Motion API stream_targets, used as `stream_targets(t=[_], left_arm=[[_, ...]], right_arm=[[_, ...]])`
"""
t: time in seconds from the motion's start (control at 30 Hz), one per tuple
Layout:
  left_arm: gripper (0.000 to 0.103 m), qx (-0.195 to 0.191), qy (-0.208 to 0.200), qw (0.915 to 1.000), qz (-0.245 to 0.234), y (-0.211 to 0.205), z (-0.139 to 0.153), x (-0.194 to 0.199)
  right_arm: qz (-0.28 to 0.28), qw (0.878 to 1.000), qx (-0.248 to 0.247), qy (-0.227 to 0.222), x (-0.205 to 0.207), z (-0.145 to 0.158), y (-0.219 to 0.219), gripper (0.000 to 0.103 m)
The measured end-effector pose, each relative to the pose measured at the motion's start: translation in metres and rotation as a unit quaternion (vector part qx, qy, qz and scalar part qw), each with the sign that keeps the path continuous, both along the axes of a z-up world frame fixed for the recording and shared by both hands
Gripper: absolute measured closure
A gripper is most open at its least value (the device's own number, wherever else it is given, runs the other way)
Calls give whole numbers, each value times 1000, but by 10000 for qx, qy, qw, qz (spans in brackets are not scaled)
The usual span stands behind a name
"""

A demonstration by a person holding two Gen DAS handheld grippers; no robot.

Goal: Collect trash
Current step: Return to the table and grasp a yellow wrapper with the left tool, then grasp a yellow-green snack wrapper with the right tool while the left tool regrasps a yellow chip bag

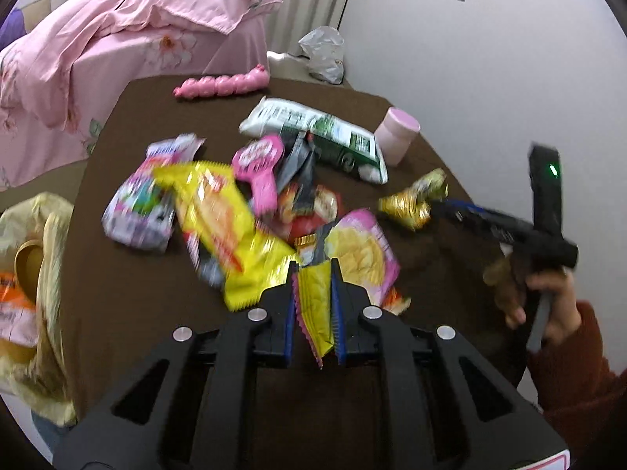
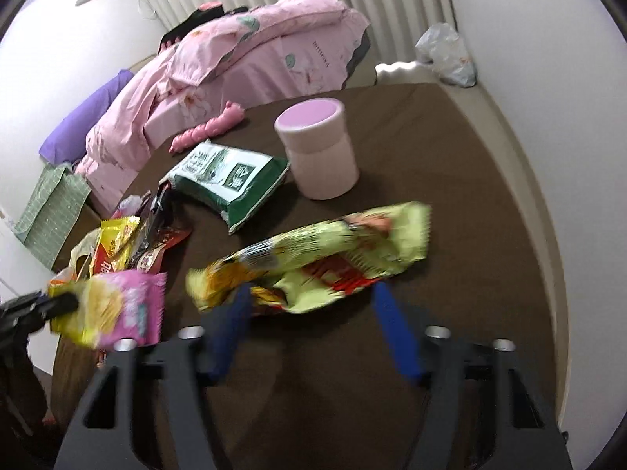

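Note:
My left gripper [image 1: 313, 270] is shut on a pink-and-yellow snack wrapper [image 1: 364, 250], its edge pinched between the blue pads; the same wrapper [image 2: 117, 305] shows at the left of the right wrist view. Several more wrappers lie in a pile on the brown table [image 1: 137, 293], among them a yellow bag [image 1: 223, 219] and a purple one [image 1: 141, 203]. My right gripper [image 2: 309, 293] is open, its fingers either side of a crumpled yellow-green wrapper [image 2: 333, 250] on the table. From the left wrist view the right gripper [image 1: 450, 207] touches that gold wrapper [image 1: 415, 199].
A pink round box [image 2: 317, 149] and a green-white packet [image 2: 231, 180] stand behind the wrappers. A yellowish plastic bag [image 1: 35, 274] hangs open at the table's left edge. A pink toy [image 1: 223, 84], a bed with pink bedding [image 1: 117, 39] and a white bag [image 1: 325, 55] lie beyond.

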State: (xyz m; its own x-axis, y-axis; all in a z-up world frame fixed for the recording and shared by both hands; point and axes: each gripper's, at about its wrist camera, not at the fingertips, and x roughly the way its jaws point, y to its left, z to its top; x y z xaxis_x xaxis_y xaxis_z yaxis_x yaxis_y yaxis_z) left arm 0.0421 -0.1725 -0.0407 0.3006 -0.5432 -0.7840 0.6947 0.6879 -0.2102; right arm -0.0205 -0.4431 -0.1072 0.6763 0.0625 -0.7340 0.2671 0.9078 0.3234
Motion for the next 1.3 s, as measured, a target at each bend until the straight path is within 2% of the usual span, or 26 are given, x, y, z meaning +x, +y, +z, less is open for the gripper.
stream_targets(t=[0.13, 0.23, 0.33, 0.43, 0.5, 0.57, 0.63, 0.73, 0.83, 0.93, 1.1, 1.2, 1.3], left_arm=[[89, 83, -119, 9999, 20, 13, -3, -7], [89, 3, -169, 9994, 290, 25, -1, 2], [89, -72, -389, 9978, 537, 33, 5, 13], [89, -121, -554, 9957, 726, 40, 10, 24], [89, -172, -504, 9957, 758, 42, 11, 31], [89, -206, -461, 9958, 763, 44, 11, 34], [85, -319, -325, 9961, 750, 45, 11, 37], [74, -452, -192, 9958, 775, 46, 10, 38], [69, -424, -231, 9954, 828, 49, 11, 38], [61, -460, -318, 9946, 873, 58, 16, 39], [59, -531, -362, 9948, 791, 64, 18, 39], [58, -519, -380, 9956, 684, 59, 18, 36], [57, -475, -350, 9966, 580, 53, 14, 32]], right_arm=[[232, 9996, -148, 48, 11, -1, 16, 71], [471, 9987, -216, 30, 6, 4, 24, 76], [702, 9973, -207, -15, -8, 12, 29, 76], [745, 9962, -344, -284, -27, 25, 29, 76], [680, 9948, -559, -506, -35, 36, 20, 72], [667, 9931, -657, -702, -33, 45, 6, 60], [676, 9922, -607, -856, -22, 48, -17, 59], [551, 9956, -273, -707, 6, 34, -56, 58], [303, 9994, 77, -134, 26, 7, -72, 58], [513, 9979, 388, -86, 18, -3, -57, 58], [1123, 9926, 451, 37, -16, -2, -7, 58], [1382, 9904, -22, -21, -29, 13, 16, 58], [1498, 9866, -623, -173, -23, 31, 31, 58]])
